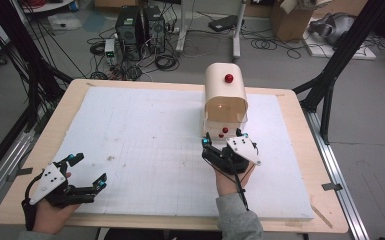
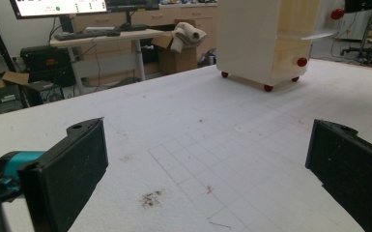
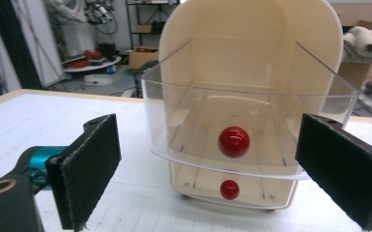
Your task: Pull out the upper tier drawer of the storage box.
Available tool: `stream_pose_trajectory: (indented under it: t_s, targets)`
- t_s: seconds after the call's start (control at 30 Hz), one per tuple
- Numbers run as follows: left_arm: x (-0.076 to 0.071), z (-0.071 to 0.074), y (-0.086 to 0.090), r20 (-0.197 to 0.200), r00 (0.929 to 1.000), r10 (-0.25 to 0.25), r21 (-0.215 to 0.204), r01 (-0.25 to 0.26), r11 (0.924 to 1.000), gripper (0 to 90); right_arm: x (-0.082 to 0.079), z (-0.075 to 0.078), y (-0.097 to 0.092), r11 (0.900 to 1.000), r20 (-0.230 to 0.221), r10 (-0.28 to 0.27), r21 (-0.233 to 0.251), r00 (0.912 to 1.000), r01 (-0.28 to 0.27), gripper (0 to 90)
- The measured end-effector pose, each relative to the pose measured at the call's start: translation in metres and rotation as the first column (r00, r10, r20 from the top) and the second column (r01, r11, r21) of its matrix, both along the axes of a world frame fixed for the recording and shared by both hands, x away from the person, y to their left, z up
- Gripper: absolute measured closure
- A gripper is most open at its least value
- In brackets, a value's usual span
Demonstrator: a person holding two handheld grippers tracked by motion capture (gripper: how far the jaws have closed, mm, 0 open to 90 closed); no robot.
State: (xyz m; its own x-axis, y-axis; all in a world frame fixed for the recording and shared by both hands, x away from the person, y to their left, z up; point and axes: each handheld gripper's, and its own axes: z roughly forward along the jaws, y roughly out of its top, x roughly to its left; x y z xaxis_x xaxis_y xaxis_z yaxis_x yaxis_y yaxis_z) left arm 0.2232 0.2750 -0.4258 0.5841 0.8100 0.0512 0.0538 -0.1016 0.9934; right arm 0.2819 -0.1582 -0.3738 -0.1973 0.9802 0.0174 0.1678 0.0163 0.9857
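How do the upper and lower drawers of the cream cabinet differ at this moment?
The upper drawer is pulled out towards the right gripper; the lower drawer sits further in, under it. The upper drawer's red knob looks larger in the right gripper view, being nearer than the lower drawer's knob. Both are clear plastic, look empty, and carry one red knob at the front.
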Motion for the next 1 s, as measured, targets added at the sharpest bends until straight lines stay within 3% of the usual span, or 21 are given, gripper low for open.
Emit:
stream_pose_trajectory:
  t_s: [0.2, 0.37, 0.57, 0.6, 0.8, 1.0]
  targets:
    - [-0.001, 0.001, 0.000, 0.002, 1.0000, -0.003, -0.001, 0.003, 1.0000, 1.7, -0.006, 0.004, -0.022, 0.9946, 0.000, 0.104, 0.000, 0.9946, -0.104, 7.6]
    - [-0.001, 0.001, -0.001, -0.001, 1.0000, -0.008, -0.003, 0.008, 1.0000, 1.7, -0.010, 0.002, -0.049, 0.9828, -0.005, 0.185, 0.002, 0.9828, -0.185, 7.6]
    - [-0.002, 0.002, -0.003, -0.004, 0.9993, -0.038, -0.016, 0.038, 0.9991, 1.7, -0.015, -0.002, -0.080, 0.9607, -0.009, 0.277, -0.009, 0.9607, -0.278, 7.6]
    - [-0.002, 0.002, -0.003, -0.004, 0.9993, -0.038, -0.016, 0.038, 0.9991, 1.7, -0.015, -0.002, -0.080, 0.9607, -0.009, 0.277, -0.009, 0.9607, -0.278, 7.6]
    - [-0.001, 0.002, -0.005, -0.009, 0.9984, -0.055, -0.022, 0.055, 0.9983, 1.7, -0.023, -0.007, -0.111, 0.9300, -0.018, 0.368, 0.006, 0.9298, -0.368, 7.6]
    - [0.000, 0.002, -0.008, -0.016, 0.9978, -0.064, -0.020, 0.063, 0.9978, 1.7, -0.031, -0.014, -0.134, 0.9158, 0.001, 0.400, 0.038, 0.9165, -0.400, 7.6]
